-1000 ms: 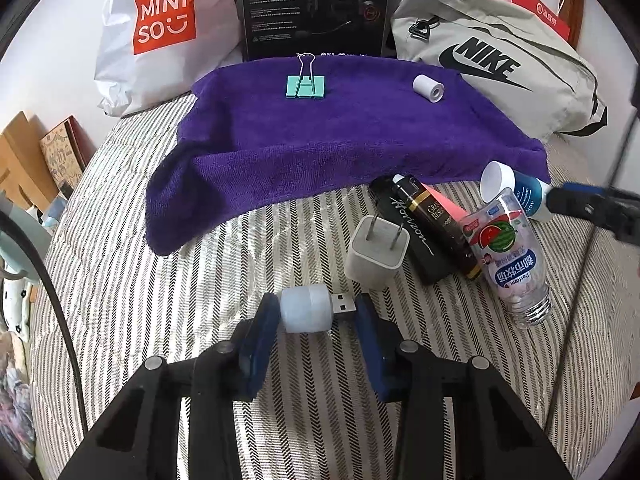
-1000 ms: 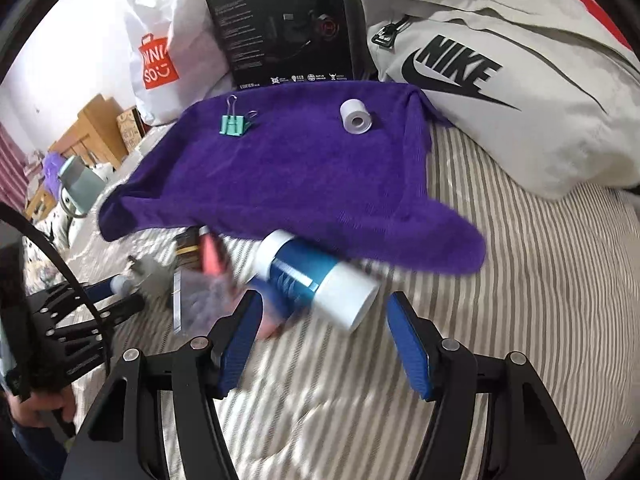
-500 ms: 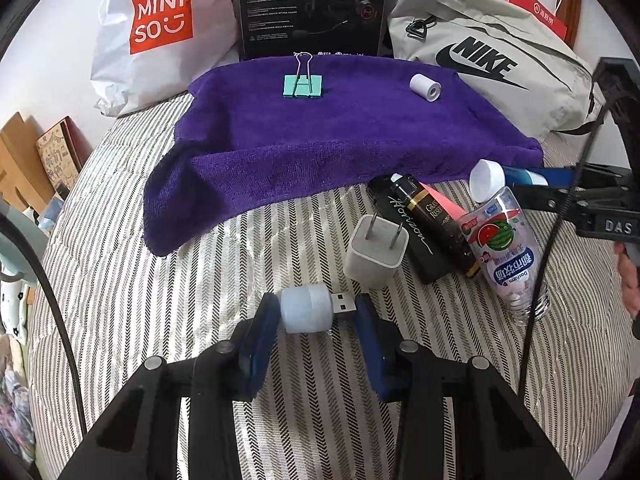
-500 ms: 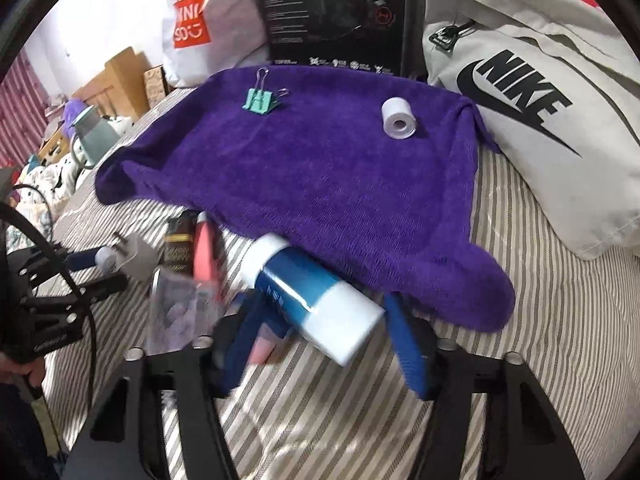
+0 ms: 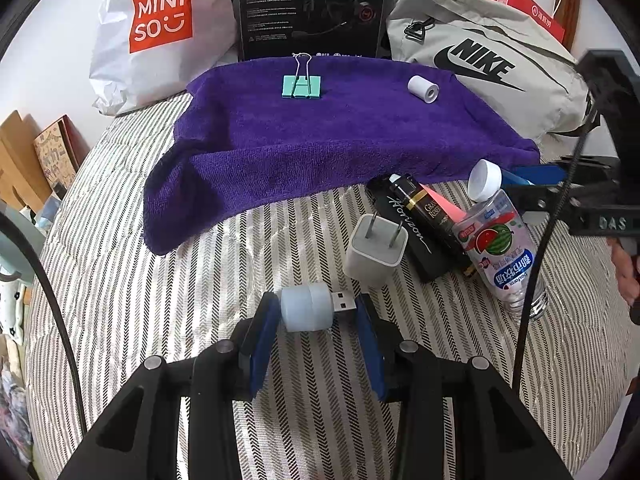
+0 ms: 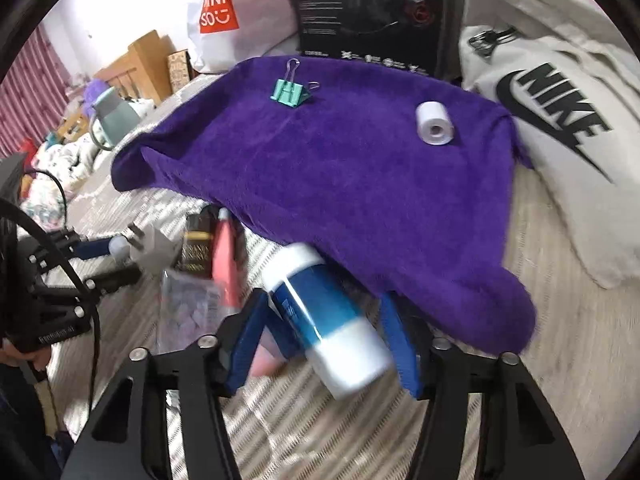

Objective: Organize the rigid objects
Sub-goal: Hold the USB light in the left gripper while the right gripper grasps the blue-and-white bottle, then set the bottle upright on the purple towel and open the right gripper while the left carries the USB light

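Note:
My left gripper [image 5: 316, 320] is shut on a white USB night light [image 5: 306, 312], low over the striped bedspread [image 5: 120, 280]. Just beyond it lie a white charger plug [image 5: 376, 256], a black box [image 5: 404, 232], a black-and-gold tube [image 5: 434, 216] and a clear bottle with a watermelon label [image 5: 500, 248]. My right gripper [image 6: 324, 300] is open, its jaws straddling a blue-and-white bottle [image 6: 324, 320] that lies slantwise at the edge of the purple towel [image 6: 340, 184]. A teal binder clip [image 6: 290, 92] and a white paper roll [image 6: 434, 124] rest on the towel.
Behind the towel stand a white Miniso bag [image 5: 160, 32], a tall black carton [image 5: 312, 8] and a grey Nike bag [image 5: 480, 60]. Wooden furniture [image 5: 20, 160] sits off the bed's left side. A hand [image 5: 628, 276] holds the right gripper's handle.
My right gripper has moved forward over the blue-and-white bottle, swung towards the towel, and its jaws have narrowed slightly. The left gripper and its night light have stayed put.

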### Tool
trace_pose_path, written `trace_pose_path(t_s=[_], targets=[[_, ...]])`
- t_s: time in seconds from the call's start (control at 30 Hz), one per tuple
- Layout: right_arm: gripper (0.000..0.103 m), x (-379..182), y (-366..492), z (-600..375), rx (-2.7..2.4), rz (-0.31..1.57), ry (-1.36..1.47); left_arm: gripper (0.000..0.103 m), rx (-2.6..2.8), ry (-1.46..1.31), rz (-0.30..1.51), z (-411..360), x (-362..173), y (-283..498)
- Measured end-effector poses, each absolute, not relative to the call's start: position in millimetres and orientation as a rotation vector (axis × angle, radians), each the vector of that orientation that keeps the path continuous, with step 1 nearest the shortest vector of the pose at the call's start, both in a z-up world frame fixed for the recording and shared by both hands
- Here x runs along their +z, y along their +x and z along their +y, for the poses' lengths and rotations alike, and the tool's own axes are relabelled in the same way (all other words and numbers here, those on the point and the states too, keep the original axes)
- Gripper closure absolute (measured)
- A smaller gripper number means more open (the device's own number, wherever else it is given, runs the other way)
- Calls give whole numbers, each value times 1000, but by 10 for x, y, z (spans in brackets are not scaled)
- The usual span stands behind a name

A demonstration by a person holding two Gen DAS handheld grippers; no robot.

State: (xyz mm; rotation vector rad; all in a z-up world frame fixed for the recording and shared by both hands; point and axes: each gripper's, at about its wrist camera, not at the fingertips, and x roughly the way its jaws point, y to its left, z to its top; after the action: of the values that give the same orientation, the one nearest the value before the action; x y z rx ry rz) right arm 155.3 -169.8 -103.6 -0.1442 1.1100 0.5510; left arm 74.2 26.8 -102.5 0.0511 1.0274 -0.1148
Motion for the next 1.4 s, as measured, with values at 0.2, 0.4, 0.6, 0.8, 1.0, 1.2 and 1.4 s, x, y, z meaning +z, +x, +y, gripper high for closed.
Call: trace_pose_path(t_s=[0.2, 0.4, 0.6, 0.8, 1.0, 1.2, 1.4], targets=[[59, -1015, 1462, -1779, 528, 1146, -146, 66, -122, 48, 1029, 276, -1019, 740], [61, -1008, 1196, -2031, 410, 1158, -146, 66, -126, 39, 1026, 285, -1018, 738], [61, -1120, 1224, -1838, 362, 1135, -274, 66, -122, 43, 1026, 273, -1014, 736], [62, -1028, 1089, -1960, 375, 1123, -227, 68, -127, 22, 1020, 316, -1006, 725], [63, -1099, 972, -2053, 332, 1149, -198, 68, -119, 24, 1028, 351, -1000, 689], [63, -1091, 905, -1993, 310, 1118, -223, 67, -105, 54, 1022, 298, -1006, 702], [67, -1058, 825, -2082, 318, 1114, -188, 67, -115, 43, 999, 308, -1008, 705]])
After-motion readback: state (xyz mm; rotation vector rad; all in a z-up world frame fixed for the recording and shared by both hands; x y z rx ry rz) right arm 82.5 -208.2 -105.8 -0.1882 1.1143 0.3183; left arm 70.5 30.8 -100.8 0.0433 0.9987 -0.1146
